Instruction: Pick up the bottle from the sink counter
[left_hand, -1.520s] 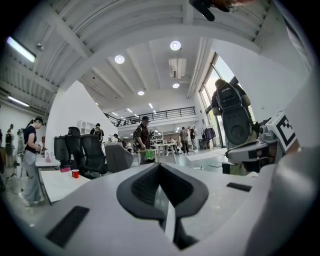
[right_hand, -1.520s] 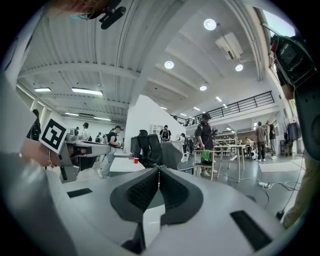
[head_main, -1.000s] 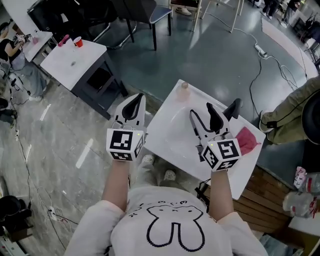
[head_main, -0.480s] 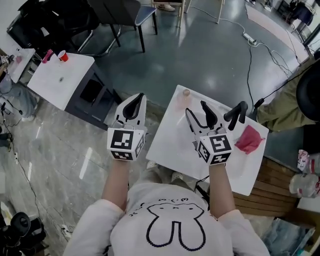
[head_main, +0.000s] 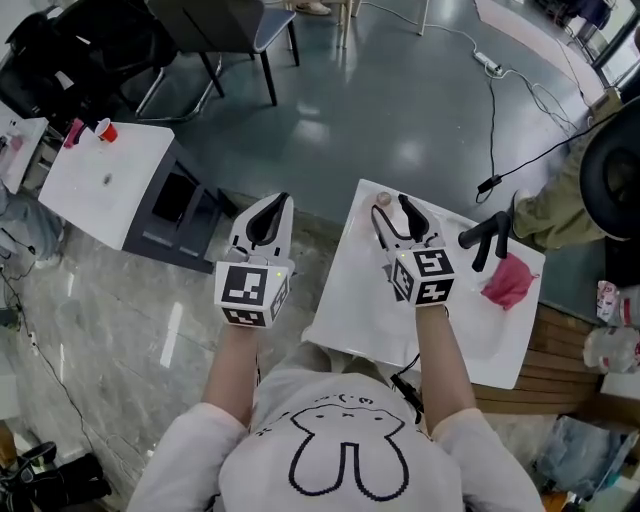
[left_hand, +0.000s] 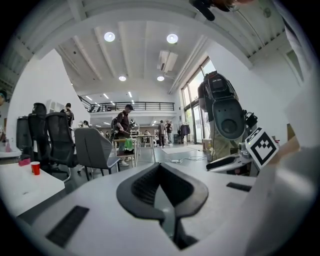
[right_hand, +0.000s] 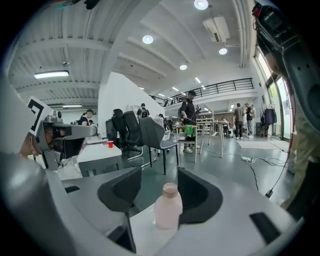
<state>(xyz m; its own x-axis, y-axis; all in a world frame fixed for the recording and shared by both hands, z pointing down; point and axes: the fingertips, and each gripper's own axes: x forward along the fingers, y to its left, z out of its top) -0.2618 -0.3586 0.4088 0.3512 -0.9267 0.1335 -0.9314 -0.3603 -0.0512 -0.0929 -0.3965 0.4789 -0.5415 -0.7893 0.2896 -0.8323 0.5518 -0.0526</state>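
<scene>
One pale pink bottle, tan cap, upright — between right gripper's wide, closing fingers

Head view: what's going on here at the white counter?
A person holds a gripper in each hand. The right gripper reaches over the sink counter, its jaws closing around the pale pink bottle standing at the far edge, not yet clamped on it. The left gripper hangs shut and empty beside the counter, over the floor.
</scene>
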